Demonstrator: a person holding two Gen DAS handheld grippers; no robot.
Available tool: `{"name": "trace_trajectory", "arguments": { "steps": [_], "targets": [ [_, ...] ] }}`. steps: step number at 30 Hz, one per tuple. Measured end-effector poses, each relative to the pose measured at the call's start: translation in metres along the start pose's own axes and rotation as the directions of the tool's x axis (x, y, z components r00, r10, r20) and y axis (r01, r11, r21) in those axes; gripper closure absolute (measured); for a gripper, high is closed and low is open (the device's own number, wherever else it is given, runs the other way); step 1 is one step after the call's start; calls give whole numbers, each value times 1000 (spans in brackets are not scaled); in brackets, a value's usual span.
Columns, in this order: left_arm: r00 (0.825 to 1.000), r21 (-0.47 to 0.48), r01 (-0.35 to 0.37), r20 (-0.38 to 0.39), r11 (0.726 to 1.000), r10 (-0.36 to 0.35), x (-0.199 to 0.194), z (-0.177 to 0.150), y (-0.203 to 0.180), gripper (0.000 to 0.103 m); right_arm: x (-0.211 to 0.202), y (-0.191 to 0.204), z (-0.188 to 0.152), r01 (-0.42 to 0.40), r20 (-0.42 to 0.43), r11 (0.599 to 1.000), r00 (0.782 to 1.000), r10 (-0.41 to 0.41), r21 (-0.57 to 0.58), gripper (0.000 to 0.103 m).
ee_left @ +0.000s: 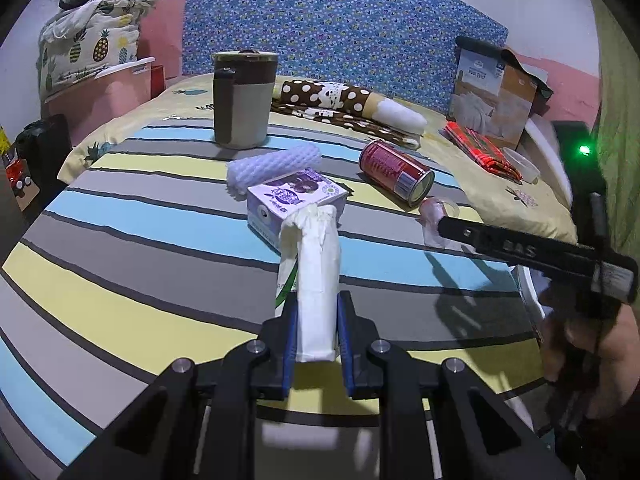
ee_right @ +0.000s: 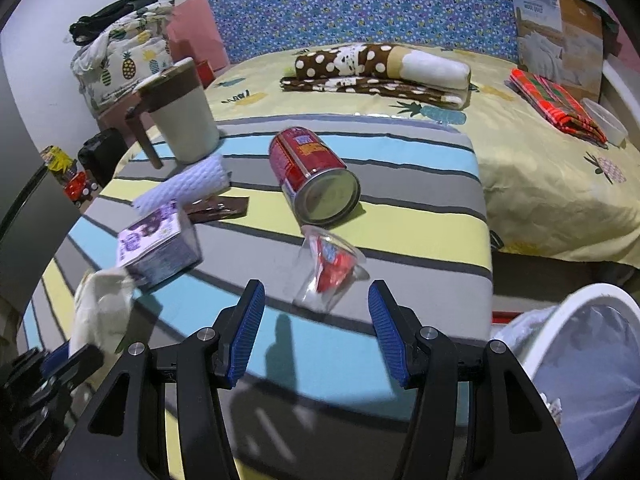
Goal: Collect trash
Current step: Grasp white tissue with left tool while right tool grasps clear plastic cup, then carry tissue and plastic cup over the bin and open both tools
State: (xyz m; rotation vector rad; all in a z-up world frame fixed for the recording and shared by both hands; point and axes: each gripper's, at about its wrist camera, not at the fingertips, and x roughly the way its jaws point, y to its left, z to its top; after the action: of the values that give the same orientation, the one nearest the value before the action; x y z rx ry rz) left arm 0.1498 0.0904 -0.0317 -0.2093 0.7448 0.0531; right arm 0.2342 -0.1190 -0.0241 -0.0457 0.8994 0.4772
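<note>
Tissue packet (ee_left: 316,280), white and crumpled, clamped between the pads of my left gripper (ee_left: 317,336); its long axis runs straight out along the fingers, twisted end pointing away toward the purple carton (ee_left: 296,200). My right gripper (ee_right: 316,320) hangs half open and empty, jaws straddling the clear plastic cup (ee_right: 326,270) without touching it. That cup lies on its side just in front of the red can (ee_right: 310,172), mouth toward the can, a red wrapper inside. Can also on its side, base facing me. White bin (ee_right: 576,344) right of the cup. I judge collection barely started: can, carton, cup and foam net (ee_right: 188,186) left.
</note>
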Motion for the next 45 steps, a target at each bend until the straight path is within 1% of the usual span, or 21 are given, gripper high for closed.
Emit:
{"name": "trace_trajectory", "arguments": {
  "steps": [3, 5, 7, 9, 14, 20, 27, 32, 38, 45],
  "targets": [
    [1000, 5, 1, -9, 1000, -1, 3, -1, -1, 84, 9, -2, 3, 2, -10, 1000, 1000, -2, 20, 47],
    [1000, 15, 0, -10, 1000, 1, 4, -2, -3, 84, 14, -3, 4, 2, -19, 1000, 1000, -1, 27, 50],
    [1000, 27, -2, -11, 1000, 3, 6, -2, -5, 84, 17, -3, 4, 13, -26, 1000, 1000, -12, 28, 65],
    [1000, 33, 1, -12, 999, 0, 6, -2, -6, 84, 16, -3, 3, 22, -27, 999, 999, -21, 30, 72],
    [1000, 40, -1, -11, 999, 1, 6, -3, -8, 84, 5, -5, 1, 13, -15, 999, 1000, -13, 38, 72],
    [1000, 48, -1, -10, 999, 1, 1, -6, -12, 84, -20, -4, -14, -20, 4, 999, 1000, 20, 39, 72],
    [999, 50, 39, -20, 998, -38, -7, -14, -21, 84, -51, -3, -39, -64, 19, 997, 998, 63, 42, 72],
    [997, 56, 69, -26, 996, -68, -17, -20, -31, 84, -64, -6, -47, -76, 32, 996, 997, 75, 54, 73],
    [995, 79, 98, -17, 992, -97, -33, -24, -48, 84, -82, -9, -57, -70, 61, 995, 996, 65, 67, 73],
    [989, 124, 146, -18, 981, -145, -43, -25, -76, 84, -98, -21, -67, -44, 91, 994, 995, 35, 97, 73]
  ]
}}
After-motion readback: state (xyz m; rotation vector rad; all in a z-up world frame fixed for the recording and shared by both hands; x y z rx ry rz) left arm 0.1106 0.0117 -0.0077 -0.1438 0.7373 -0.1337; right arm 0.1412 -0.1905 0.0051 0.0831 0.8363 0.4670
